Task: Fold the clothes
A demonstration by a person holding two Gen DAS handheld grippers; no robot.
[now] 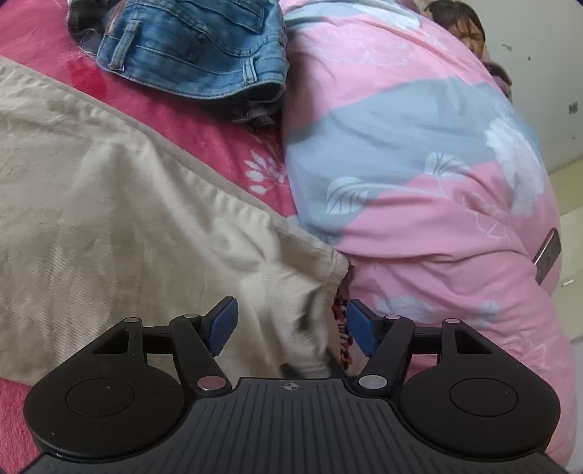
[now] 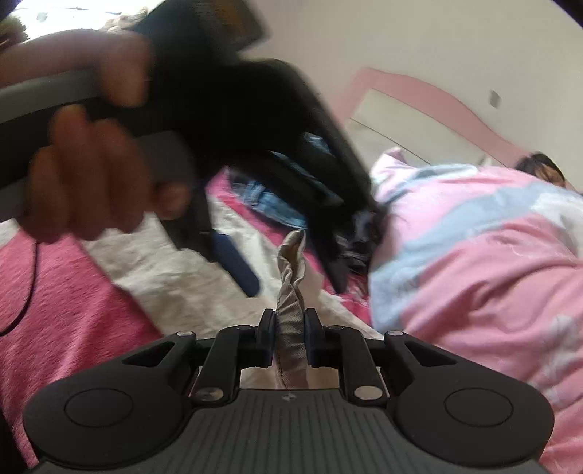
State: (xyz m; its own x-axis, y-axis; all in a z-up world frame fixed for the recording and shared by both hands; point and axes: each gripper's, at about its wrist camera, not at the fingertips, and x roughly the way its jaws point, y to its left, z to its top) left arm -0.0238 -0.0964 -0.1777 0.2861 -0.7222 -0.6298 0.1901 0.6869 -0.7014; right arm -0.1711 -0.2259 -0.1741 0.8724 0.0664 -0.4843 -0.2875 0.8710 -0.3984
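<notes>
Bedding: a magenta plush blanket (image 1: 218, 146) with white flower print covered the bed, and a bulky pink-and-grey floral quilt (image 1: 419, 164) was heaped along its right side, with a person's dark-haired head (image 1: 462, 25) showing at its far end. Beige garment (image 1: 109, 182) lay spread across the blanket, one corner reaching toward the quilt. Folded blue denim jeans (image 1: 189, 43) sat farther back, touching the quilt. Left gripper (image 1: 291, 328) stood released, its blue pads either side of the garment's blurred corner without pressing it. Right gripper (image 2: 288, 328) was clenched on a bunched ridge of the same beige cloth (image 2: 289, 284). In the right wrist view a hand (image 2: 83, 182) held the left gripper's handle. Room: off-white wall (image 2: 437, 43) and pink-edged headboard (image 2: 419, 87) behind the bed.
</notes>
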